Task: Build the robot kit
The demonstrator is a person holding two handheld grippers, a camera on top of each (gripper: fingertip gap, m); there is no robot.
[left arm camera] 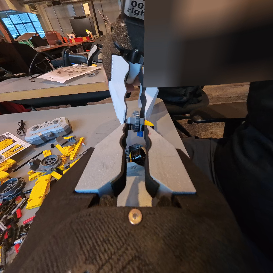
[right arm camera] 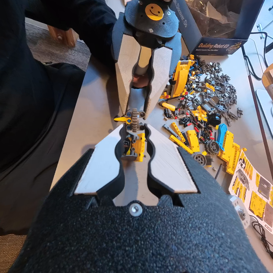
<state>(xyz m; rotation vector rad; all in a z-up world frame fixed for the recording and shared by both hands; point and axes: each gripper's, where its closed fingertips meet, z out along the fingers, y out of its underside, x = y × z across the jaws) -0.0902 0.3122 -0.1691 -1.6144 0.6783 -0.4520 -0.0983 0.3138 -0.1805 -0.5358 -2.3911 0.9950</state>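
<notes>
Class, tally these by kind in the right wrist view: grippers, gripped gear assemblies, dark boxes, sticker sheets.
Grippers: 2 (left gripper, right gripper)
Grey gear assembly, gripped by both: 1
Dark cardboard box: 1
Yellow-and-grey sticker sheet: 1
Total: 5

My view of the yellow-and-grey assembly [right arm camera: 135,146] partly masked by fingers, sticker sheet [right arm camera: 254,190] cut off at right edge, boxed kit [right arm camera: 218,29] clipped at top.

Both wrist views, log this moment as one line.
left gripper: shut on gear assembly | right gripper: shut on gear assembly, opposite side | held above table | loose parts pile beside
</notes>
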